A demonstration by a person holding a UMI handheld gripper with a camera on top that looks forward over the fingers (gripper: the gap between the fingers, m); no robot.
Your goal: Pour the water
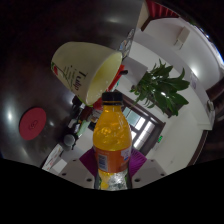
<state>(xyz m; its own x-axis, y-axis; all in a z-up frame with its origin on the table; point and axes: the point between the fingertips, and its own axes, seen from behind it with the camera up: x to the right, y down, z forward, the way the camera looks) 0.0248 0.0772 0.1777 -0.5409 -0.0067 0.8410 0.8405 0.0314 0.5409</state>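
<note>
Gripper-mounted view — close, seemingly tilted sideways

Magenta pads on fingers, dark housing

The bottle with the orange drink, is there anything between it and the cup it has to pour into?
Nothing visible stands between them. The bottle sits upright in the tongs, cap on, and the tilted cup hangs just beyond its cap, mouth facing the bottle. The plant is off to the side, out of the way.

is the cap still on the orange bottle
No, the orange bottle held by the gripper has an open neck with no cap, right below the tilted cup.
</note>
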